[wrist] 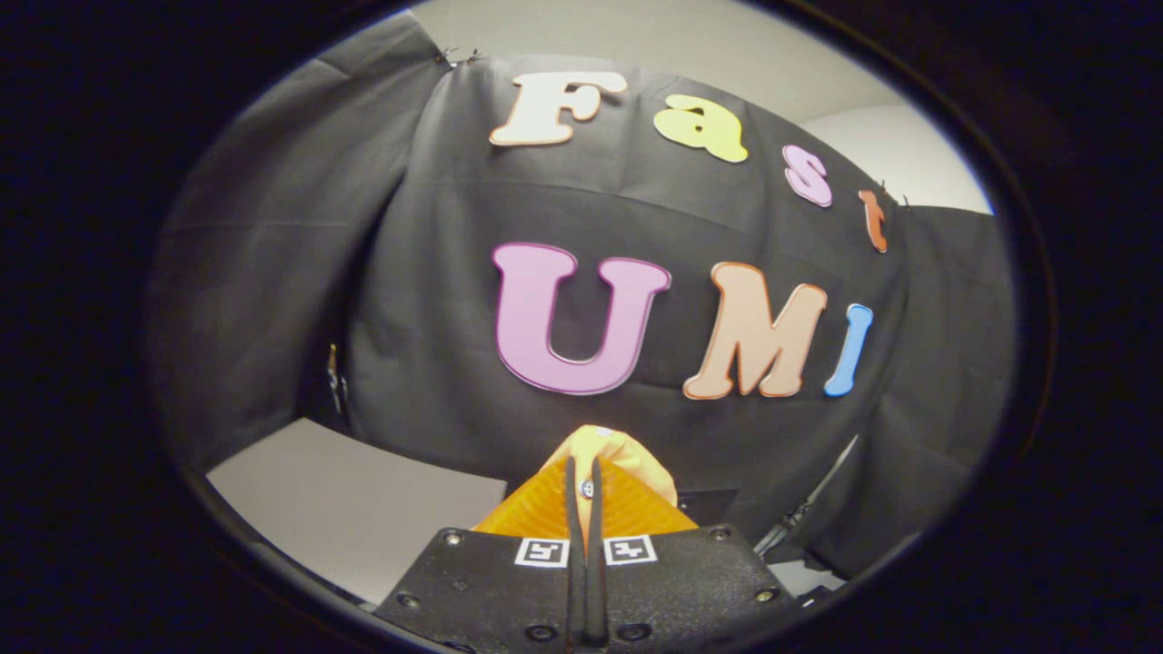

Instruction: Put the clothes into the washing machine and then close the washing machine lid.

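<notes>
The claw (pixel 586 486) sits nearest in the gripper view, its two fingers (pixel 571 509) drawn almost together with only a thin slit between them. A fold of yellow-orange cloth (pixel 613 454) is pinched in that slit and bulges out just past the tips, so the claw is clenched on the cloth and holding it up against the booth wall. Below and to the left lies a pale bench (pixel 363 509).

The hold looks thin. Only a small bunch seems caught at the very tips, and if the rest hangs beneath, its weight or a quick swing could drag it free. A trailing end could also snag on the washer's rim, or lie across the opening and stop the lid from shutting.
</notes>
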